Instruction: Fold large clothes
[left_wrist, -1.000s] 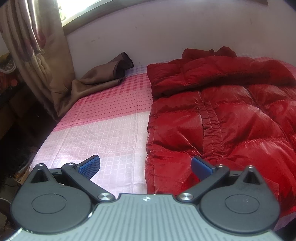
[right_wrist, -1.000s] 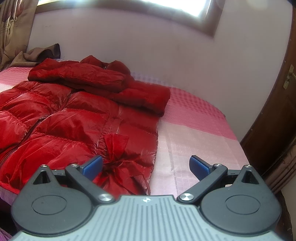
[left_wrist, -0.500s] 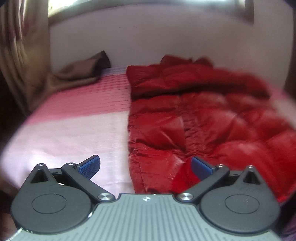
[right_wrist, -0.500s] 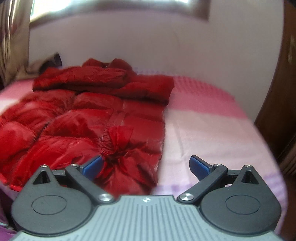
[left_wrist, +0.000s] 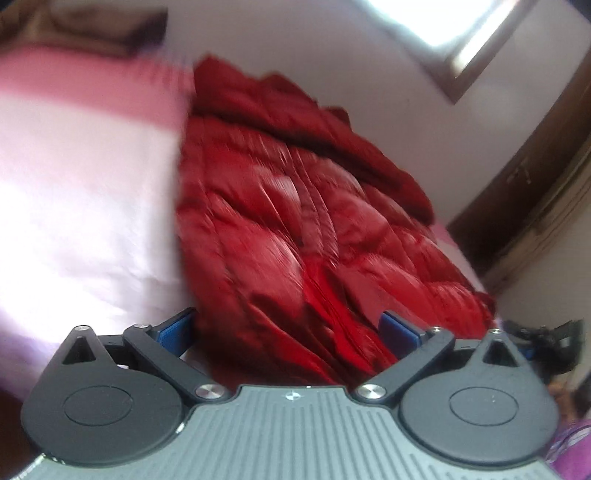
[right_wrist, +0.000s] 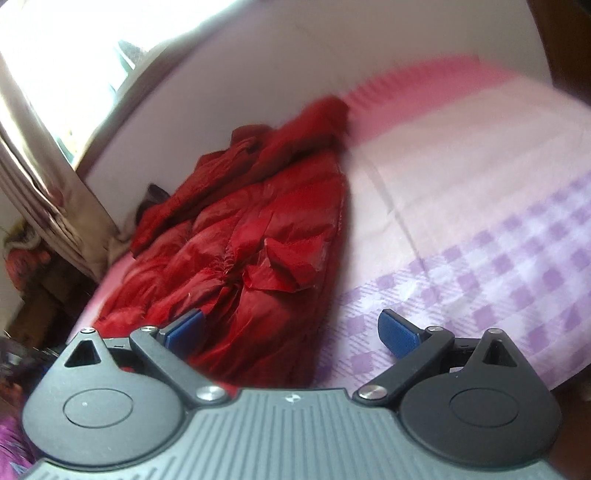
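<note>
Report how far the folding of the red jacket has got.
Done: the red puffer jacket lies spread on the bed, and its upper part looks folded across the top, though blur hides detail. In hand: nothing; the left gripper and right gripper are both open and empty at the near hem. Left: gripping the hem and folding the body, which lies at full length.

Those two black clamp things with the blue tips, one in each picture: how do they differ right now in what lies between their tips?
The left gripper has the red puffy jacket filling the gap between its blue tips; the right gripper straddles the jacket's edge, one tip over red fabric, the other over the purple checked sheet. The left view is tilted one way, the right view the other. Both stand wide open and grip nothing.
</note>
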